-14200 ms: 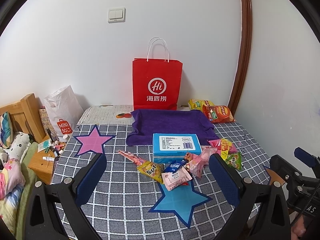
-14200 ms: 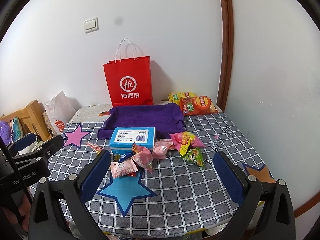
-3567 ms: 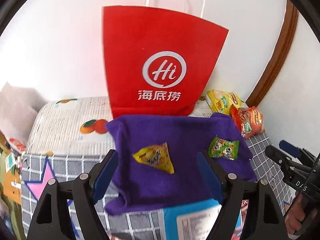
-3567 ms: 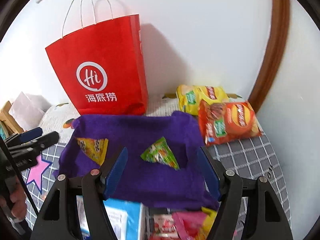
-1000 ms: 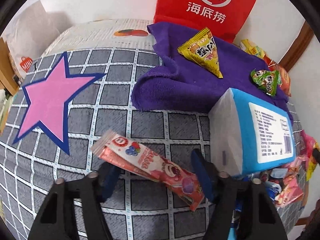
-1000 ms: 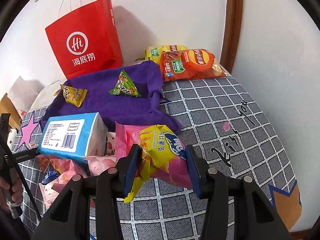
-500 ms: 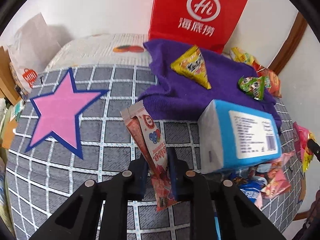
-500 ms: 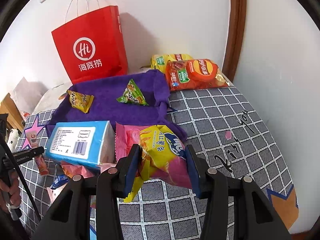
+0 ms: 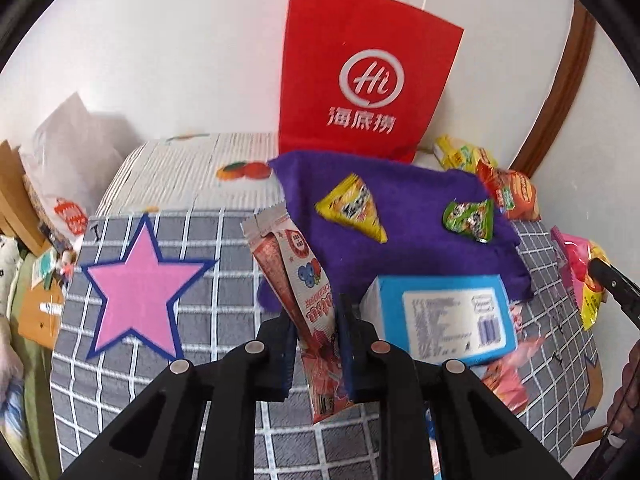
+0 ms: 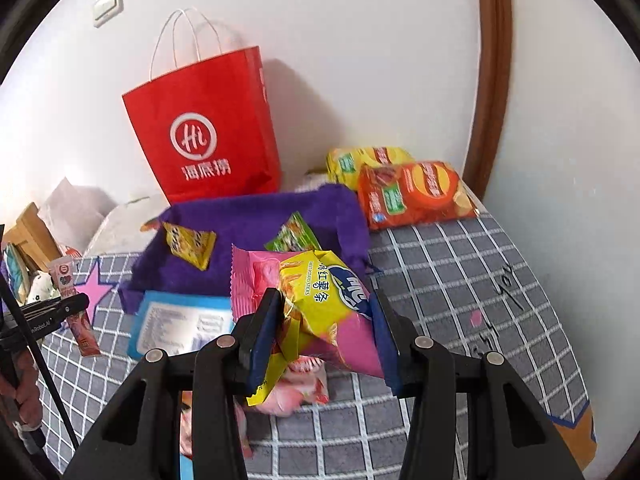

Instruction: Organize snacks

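My left gripper (image 9: 317,322) is shut on a long pink-and-red candy packet (image 9: 298,276), held upright above the checked tablecloth (image 9: 224,236). My right gripper (image 10: 326,316) is shut on a pink-and-yellow sweet potato stick bag (image 10: 324,292), lifted off the table. Behind both lies a purple cloth (image 9: 412,204) with a yellow triangular snack (image 9: 354,208) and a green triangular snack (image 9: 468,218) on it. From the right wrist the same cloth (image 10: 248,216) shows the yellow snack (image 10: 190,244) and the green snack (image 10: 292,238). The left gripper with its packet (image 10: 78,320) appears at the left edge there.
A red paper bag (image 9: 368,76) stands against the wall behind the cloth. A blue tissue pack (image 9: 444,316) lies in front of the cloth, with loose pink snacks (image 10: 296,388) beside it. Orange and yellow chip bags (image 10: 412,192) sit at the back right. A pink star (image 9: 136,296) marks the tablecloth.
The left gripper closed on the candy packet lying on the cloth and lifted it upright. The right gripper rose with the sweet potato stick bag still in its grip.
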A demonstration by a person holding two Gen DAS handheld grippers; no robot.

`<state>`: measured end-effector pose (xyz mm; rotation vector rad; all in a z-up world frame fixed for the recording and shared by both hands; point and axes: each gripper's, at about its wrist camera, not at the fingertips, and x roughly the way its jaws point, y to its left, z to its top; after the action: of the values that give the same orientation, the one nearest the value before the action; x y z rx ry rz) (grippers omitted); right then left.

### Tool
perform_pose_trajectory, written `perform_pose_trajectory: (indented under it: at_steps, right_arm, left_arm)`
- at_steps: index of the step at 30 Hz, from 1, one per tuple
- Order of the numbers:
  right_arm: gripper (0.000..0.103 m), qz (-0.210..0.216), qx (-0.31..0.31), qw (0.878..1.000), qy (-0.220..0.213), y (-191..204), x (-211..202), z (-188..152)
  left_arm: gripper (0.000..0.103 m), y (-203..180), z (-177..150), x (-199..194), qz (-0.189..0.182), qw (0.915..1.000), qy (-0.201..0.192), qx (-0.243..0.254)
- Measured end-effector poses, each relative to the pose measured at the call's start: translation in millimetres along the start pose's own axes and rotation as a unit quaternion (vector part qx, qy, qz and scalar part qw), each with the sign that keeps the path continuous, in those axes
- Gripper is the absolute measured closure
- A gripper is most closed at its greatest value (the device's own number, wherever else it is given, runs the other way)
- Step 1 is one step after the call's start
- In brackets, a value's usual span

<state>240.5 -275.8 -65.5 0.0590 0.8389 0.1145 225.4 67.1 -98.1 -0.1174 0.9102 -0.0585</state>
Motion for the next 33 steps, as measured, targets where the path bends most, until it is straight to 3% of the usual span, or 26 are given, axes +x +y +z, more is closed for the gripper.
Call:
perform_pose_trajectory:
  at_steps: [20,33]
  right_arm:
    - [0.058,0.039,-0.029,0.999,-0.012,38.6,57.6,71.1]
    - [0.058,0.07,-0.044,0.997,-0.011,68.9,94.6,101.7]
  left_arm:
    - [0.086,-24.0,74.6,32.0,0.01,0.9989,-0.023,0.039]
    - [0.086,-17.8,97.3,68.7,0.011,0.9995,-0.021,0.02]
